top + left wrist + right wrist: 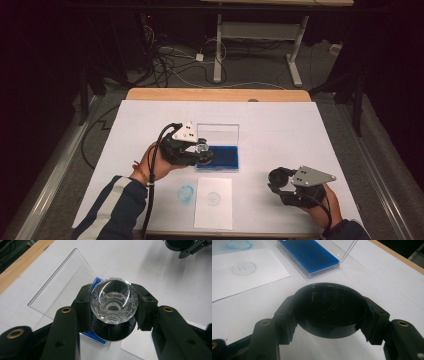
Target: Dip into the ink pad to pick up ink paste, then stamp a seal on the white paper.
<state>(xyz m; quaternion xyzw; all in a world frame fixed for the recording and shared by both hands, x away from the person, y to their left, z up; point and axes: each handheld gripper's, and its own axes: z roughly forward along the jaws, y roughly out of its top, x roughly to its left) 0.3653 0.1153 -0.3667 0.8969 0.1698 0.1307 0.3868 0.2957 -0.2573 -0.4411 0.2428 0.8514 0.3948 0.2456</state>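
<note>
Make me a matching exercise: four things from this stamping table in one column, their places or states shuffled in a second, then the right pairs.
Things:
1. clear faceted crystal stamp
2. round black cap
3. blue ink pad in its clear case
4. white paper slip

Places or states:
A. bears a faint round blue print
B. clamped in the right gripper
C. lid standing open
D. clamped in the left gripper

Pairs: 1-D, 2-B, 3-C, 4-A

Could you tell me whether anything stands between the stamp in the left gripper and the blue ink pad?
Nothing visible does. The left gripper holds the clear-handled stamp over the near edge of the blue ink pad, whose clear lid stands raised behind it, leaving the pad uncovered.
</note>
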